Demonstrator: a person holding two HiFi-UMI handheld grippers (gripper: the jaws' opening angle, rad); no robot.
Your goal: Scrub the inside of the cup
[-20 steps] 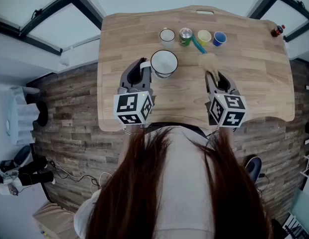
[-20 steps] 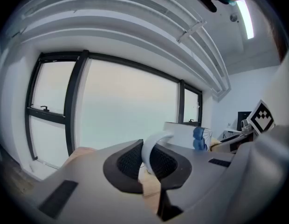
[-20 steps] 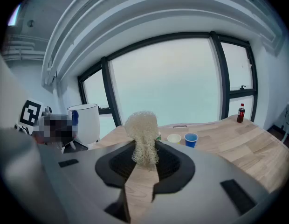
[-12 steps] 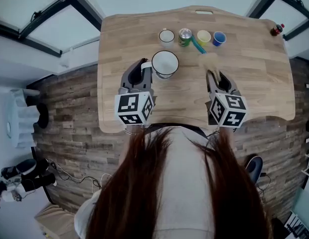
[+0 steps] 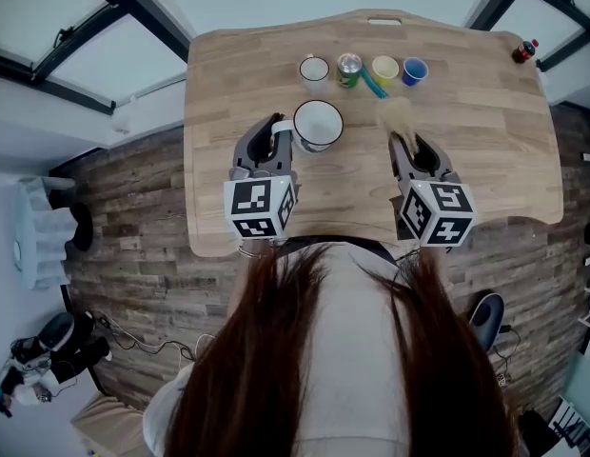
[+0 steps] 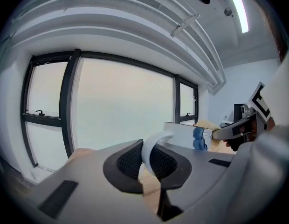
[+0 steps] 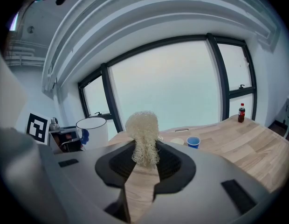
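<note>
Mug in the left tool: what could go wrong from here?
1. The left tool holds the white mug only by its thin handle; scrubbing force could twist it loose.
2. The right tool pinches just one end of the mesh scrubber; it may pull out inside the mug.
3. The row of small cups stands just beyond the mug; a wide swing could topple them.

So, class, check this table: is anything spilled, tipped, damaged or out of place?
Nothing stands out. The white mug is upright, held by its handle in the left tongs. The right tongs grip a mesh scrubber. The small cups stand in a row, with no spills.
</note>
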